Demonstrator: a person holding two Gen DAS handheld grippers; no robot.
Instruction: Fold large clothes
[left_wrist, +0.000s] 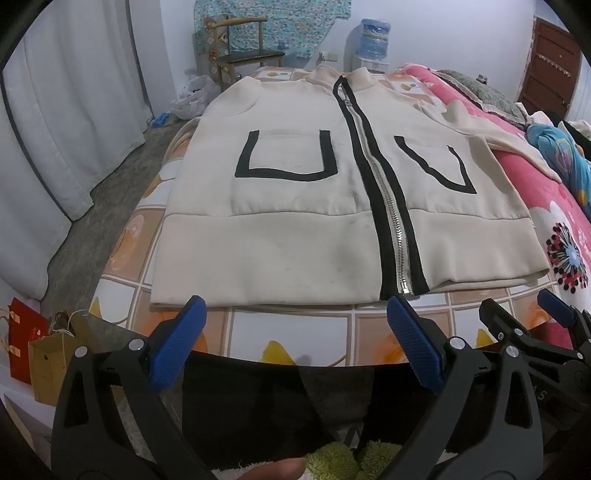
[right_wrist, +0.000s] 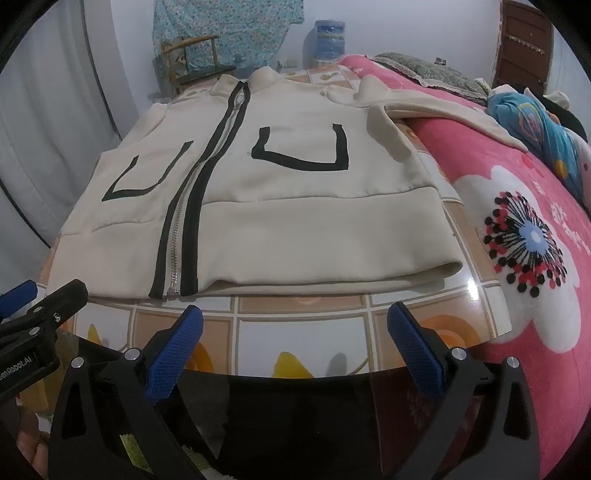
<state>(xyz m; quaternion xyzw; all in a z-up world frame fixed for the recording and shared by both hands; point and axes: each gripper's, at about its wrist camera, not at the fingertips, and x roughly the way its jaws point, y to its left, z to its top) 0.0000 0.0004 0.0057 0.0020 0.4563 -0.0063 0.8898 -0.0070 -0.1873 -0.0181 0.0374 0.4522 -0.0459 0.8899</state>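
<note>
Both our tongs, left (left_wrist: 295, 343) and right (right_wrist: 295, 343), gape empty at the frame bottom. We pinch the jacket (left_wrist: 295, 221) hem corners evenly, then fold.

Cream jacket (left_wrist: 295, 236), black trim

Both grippers (left_wrist: 295, 339) (right_wrist: 295, 343): black frames w/ silver screws, blue textured fingers (left_wrist: 177, 343).

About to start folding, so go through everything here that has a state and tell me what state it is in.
jacket: spread flat, front up
zipper: closed, except near the collar
right sleeve: stretched out onto the pink blanket
left gripper: open, empty
right gripper: open, empty
</note>
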